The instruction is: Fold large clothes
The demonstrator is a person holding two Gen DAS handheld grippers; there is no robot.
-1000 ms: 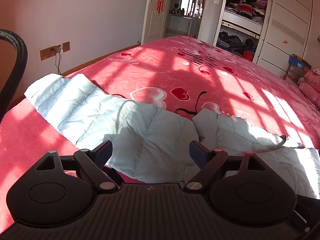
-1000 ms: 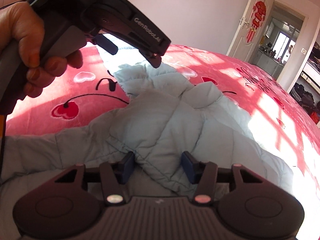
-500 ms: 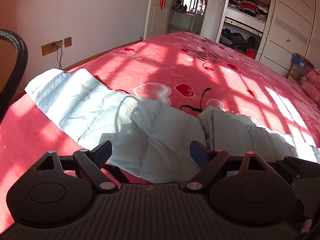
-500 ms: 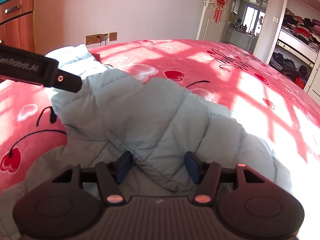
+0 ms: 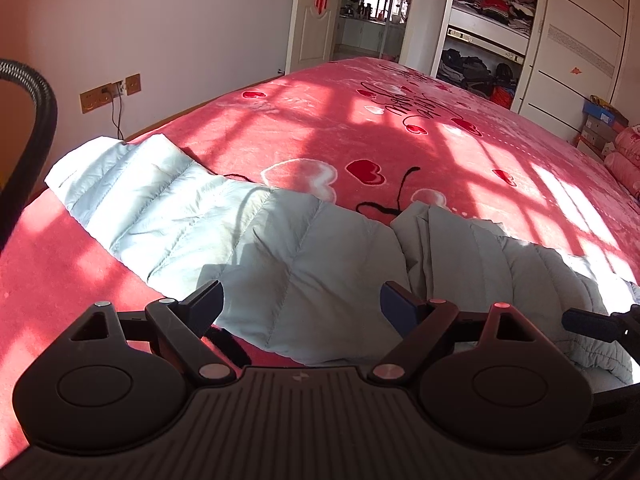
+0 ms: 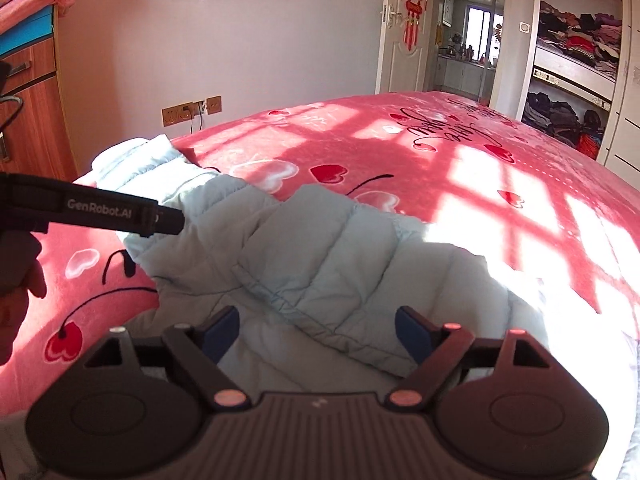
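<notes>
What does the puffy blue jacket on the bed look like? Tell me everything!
The jacket is pale blue, quilted and puffy-looking. It lies spread on the red heart-patterned blanket, one sleeve stretched straight out towards the wall, another part folded over the body. Sun lights one end. The right tool is opening just above its stitched hem, pads off the cloth.

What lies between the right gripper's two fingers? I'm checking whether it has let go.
In the right wrist view, the pale blue jacket's folded hem edge lies between the opening right gripper's fingers, neither pad pressing it.

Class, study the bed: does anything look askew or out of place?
The pale blue puffer jacket lies unfolded, one sleeve stretched toward the bed's corner and its middle bunched in a ridge. Nothing looks damaged or spilled.
</notes>
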